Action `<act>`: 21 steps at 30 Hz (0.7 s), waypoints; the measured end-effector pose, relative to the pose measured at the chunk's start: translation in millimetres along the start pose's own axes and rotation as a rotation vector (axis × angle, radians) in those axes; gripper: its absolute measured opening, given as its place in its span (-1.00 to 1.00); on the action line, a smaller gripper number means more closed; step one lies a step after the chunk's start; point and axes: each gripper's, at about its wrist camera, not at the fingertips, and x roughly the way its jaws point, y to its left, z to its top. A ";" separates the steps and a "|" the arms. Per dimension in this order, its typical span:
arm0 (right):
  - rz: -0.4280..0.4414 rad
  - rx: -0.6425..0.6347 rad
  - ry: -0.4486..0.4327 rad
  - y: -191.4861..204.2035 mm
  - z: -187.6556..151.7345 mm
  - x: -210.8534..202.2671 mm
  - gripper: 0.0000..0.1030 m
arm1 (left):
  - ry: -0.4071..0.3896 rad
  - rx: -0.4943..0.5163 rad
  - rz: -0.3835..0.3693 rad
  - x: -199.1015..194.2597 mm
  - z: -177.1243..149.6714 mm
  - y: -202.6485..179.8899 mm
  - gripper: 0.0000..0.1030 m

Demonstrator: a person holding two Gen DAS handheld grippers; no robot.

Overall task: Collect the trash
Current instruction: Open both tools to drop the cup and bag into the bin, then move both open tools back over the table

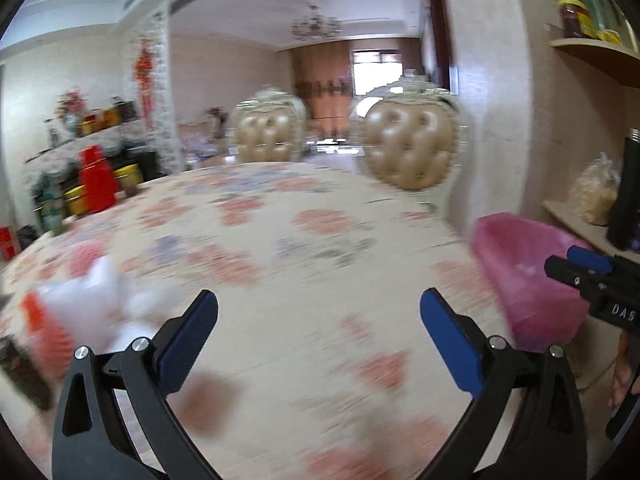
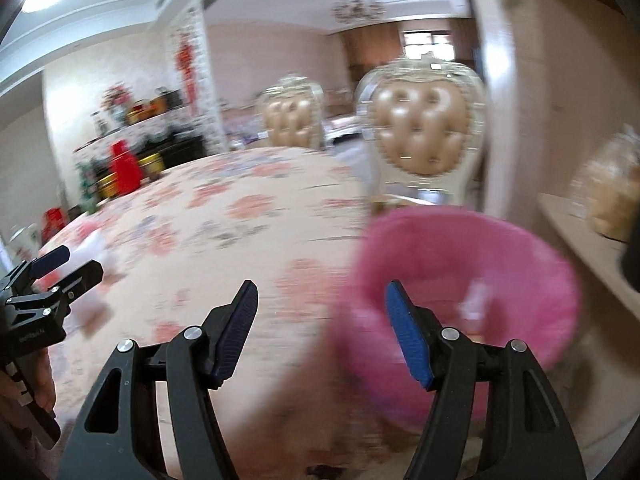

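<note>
Left wrist view: left gripper [image 1: 319,316] jaws wide, empty, over the floral table [image 1: 280,220]; white tissue trash [image 1: 108,300] lies left. Right gripper [image 2: 321,322] jaws apart, empty, beside the pink-lined bin [image 2: 460,248]. Risk: blurred approach may nudge the tissue away.

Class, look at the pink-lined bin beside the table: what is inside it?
Inside the pink-lined bin a pale scrap, probably tissue, lies against the liner. Blur hides detail, and the bin's bottom is covered by the right gripper and the near rim.
</note>
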 end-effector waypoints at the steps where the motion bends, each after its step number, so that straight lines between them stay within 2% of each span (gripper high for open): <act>1: 0.032 -0.020 0.007 16.2 -0.4 3.7 0.23 | 0.003 -0.012 0.034 -8.9 -4.9 16.1 0.90; 10: 0.251 -0.174 0.051 147.3 -8.0 16.3 0.23 | 0.011 -0.149 0.289 -76.5 -48.9 137.2 0.91; 13: 0.306 -0.209 0.055 183.7 -11.7 17.4 0.23 | 0.021 -0.186 0.350 -93.6 -62.1 170.9 0.90; 21: 0.365 -0.244 0.097 241.0 -25.1 23.5 0.23 | 0.053 -0.269 0.427 -116.8 -81.6 230.9 0.90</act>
